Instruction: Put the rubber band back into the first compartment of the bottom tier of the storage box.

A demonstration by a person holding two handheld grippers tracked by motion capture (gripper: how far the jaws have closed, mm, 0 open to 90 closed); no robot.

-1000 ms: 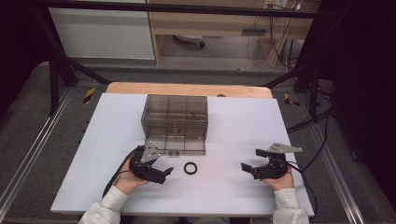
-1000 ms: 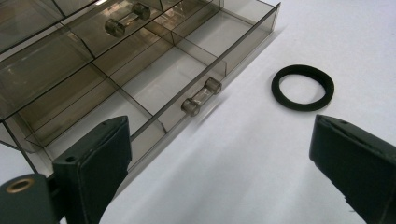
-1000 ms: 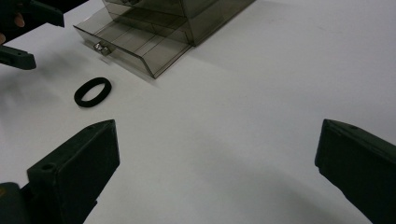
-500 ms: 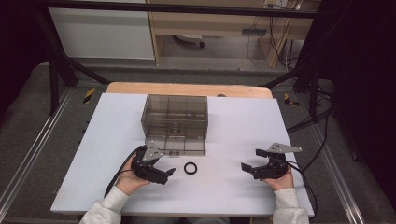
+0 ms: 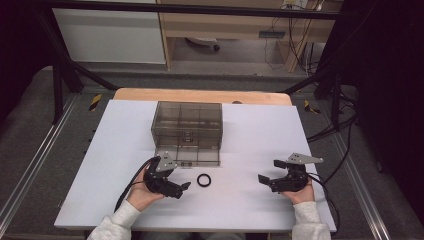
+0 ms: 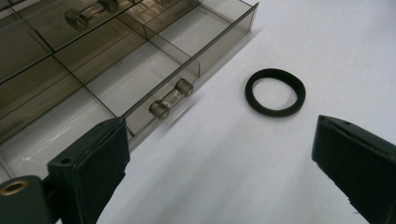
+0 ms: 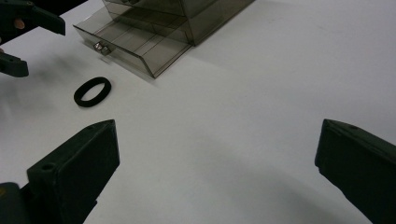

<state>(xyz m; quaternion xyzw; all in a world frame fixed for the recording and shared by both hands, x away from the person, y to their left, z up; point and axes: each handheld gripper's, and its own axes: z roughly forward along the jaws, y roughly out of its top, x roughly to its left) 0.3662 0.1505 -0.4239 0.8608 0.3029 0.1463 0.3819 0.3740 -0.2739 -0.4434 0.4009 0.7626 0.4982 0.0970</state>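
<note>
- Your left gripper sits low over the near-left part of the white table, its jaws spread wide apart with nothing between them; in the left gripper view the two black pads stand at the far edges of the frame with bare tabletop between.
- The black rubber ring lies flat on the table just to the right of that gripper's tips, near but not touching them (in the left gripper view it lies ahead of the jaws, closer to the right-hand one).
- The smoky clear drawer cabinet stands at the middle of the table, farther off than the ring.
- Its bottom drawer is pulled out towards you; the left gripper view shows thin dividers splitting it into compartments, and those you can see hold nothing.
- The drawer's small clear bar handle is on its near face, and the ring rests just near and right of the drawer's front, apart from it.
- Your right gripper is held at the near-right of the table, well apart from the ring and the cabinet, jaws likewise wide apart and holding nothing.
- In the right gripper view the ring shows to the far left, with the pulled-out drawer beyond it.
</note>
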